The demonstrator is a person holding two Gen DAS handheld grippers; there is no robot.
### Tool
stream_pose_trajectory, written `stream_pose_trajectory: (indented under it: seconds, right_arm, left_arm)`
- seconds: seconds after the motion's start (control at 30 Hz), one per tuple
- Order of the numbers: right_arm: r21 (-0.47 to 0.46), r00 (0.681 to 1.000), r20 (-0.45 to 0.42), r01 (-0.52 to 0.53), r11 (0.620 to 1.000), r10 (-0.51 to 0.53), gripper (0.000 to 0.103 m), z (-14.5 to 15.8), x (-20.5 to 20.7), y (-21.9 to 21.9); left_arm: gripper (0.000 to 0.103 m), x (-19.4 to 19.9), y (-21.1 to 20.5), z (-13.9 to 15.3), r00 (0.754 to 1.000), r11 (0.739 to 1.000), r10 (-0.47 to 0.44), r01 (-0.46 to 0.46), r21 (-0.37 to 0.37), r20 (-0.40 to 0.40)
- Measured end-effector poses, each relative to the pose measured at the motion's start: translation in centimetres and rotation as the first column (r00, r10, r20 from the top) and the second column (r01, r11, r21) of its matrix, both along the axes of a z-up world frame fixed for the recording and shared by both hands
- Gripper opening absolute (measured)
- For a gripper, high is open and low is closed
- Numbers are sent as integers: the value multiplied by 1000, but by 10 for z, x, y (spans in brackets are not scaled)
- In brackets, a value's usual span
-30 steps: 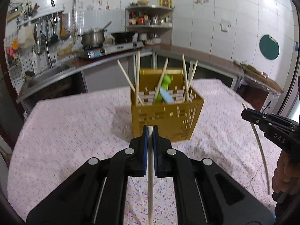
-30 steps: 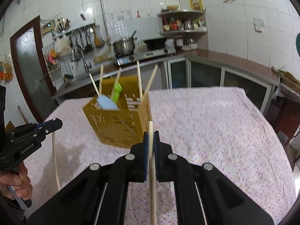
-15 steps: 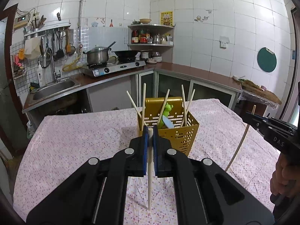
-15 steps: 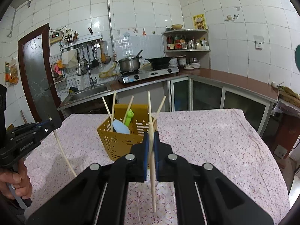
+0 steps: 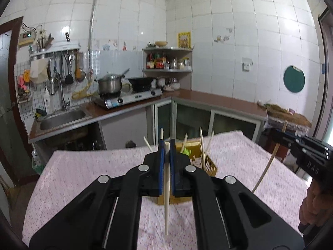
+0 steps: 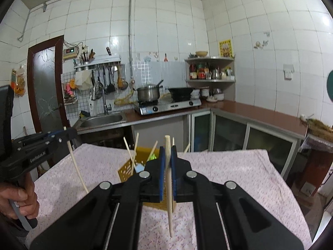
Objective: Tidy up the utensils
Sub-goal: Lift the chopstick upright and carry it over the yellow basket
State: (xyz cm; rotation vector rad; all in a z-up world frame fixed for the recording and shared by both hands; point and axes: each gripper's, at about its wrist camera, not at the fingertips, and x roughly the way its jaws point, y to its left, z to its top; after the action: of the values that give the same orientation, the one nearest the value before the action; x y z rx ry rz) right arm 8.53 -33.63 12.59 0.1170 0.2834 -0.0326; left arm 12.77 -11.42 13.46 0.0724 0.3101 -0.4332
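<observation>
The left gripper pinches one chopstick; the right gripper pinches another chopstick. Both hang above the flowered table. The yellow utensil basket stands at twelve o'clock, in a tiled kitchen.

Bench is wearing a pink floral cloth. Yellow perforated utensil basket is sitting directly on the cloth, mid-bench. Rest of the cloth around the basket is lying bare.

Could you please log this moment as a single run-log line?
left gripper: shut on chopstick | right gripper: shut on second chopstick | both held above tablecloth | yellow basket: already holds several chopsticks
</observation>
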Motion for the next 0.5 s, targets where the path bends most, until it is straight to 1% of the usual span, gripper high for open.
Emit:
stream_pose_trajectory:
  seconds: [0.13, 0.27, 0.5]
  right_arm:
    - [-14, 999, 32, 2, 1000, -1, 6, 12, -2, 4]
    - [-30, 998, 62, 2, 1000, 0, 6, 24, 0, 7]
    - [-46, 992, 124, 2, 999, 4, 6, 44, 7, 10]
  left_arm:
    - [3, -3, -1, 17, 998, 1000, 22, -22, -7, 60]
    - [3, -2, -4, 27, 994, 999, 39, -38, -18, 106]
    - [3, 6, -17, 42, 990, 999, 27, -22, -36, 141]
